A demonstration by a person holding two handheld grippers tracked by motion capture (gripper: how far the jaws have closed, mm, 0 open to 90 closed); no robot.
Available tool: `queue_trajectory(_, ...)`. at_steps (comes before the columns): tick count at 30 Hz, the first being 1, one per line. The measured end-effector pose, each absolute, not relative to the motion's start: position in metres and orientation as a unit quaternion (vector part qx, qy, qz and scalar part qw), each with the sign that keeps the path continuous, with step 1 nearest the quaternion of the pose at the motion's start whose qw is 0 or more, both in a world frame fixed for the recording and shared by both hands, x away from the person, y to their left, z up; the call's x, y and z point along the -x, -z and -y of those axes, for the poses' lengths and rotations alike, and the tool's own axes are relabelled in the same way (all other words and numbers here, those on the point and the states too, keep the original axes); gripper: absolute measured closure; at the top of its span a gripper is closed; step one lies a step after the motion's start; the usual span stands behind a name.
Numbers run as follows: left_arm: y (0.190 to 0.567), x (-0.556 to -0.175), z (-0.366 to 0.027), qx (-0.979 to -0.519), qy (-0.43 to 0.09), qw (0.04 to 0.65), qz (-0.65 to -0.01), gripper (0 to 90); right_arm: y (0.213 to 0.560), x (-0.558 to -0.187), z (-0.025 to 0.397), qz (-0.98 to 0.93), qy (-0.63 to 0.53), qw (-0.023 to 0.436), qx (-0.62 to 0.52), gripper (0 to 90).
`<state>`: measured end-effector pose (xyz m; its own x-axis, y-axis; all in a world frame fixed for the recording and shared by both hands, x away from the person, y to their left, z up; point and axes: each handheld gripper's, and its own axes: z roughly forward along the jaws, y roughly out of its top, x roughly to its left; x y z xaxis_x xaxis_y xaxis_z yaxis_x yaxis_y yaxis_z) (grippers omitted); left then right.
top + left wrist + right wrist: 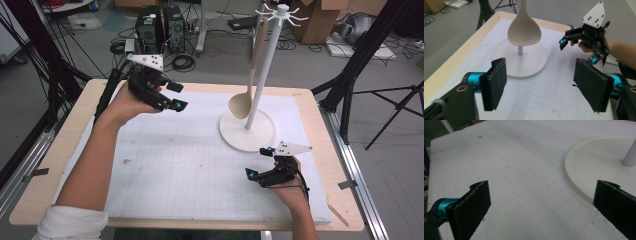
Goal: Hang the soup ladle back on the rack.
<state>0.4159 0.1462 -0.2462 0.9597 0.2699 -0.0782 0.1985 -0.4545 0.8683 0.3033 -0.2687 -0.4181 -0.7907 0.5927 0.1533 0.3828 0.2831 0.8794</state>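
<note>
Spoon (pixel 243 102) hangs from stand (pixel 265 70), bowl low over round base (pixel 260 137); handle top cut off in left gripper view, hook hard to make out. Left gripper (pixel 176 95) raised over mat (pixel 190 165), jaws spread, empty. Right gripper (pixel 259 164) just beside base, jaws spread, empty.

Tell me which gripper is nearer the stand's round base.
Right. The right gripper sits just beside the round base, at its near edge; the left gripper hovers farther off across the mat, both open.
</note>
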Motion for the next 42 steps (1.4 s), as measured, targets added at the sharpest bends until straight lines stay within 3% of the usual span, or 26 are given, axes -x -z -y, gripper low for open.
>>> queue_trajectory(14, 0.303, -0.369, -0.217, -0.818, -0.059, 0.538, -0.196, 14.9, 0.414, -0.309, 0.273, -0.785, -0.523, 0.109, -0.313, 0.3)
queue_trajectory(25, 0.345, -0.332, -0.242, -0.800, -0.069, 0.555, -0.220, 10.2, 0.415, -0.311, 0.272, -0.787, -0.520, 0.109, -0.312, 0.4)
queue_trajectory(42, 0.377, -0.326, -0.257, -0.798, -0.078, 0.542, -0.250, 4.4, 0.418, -0.312, 0.268, -0.796, -0.506, 0.108, -0.313, 0.3)
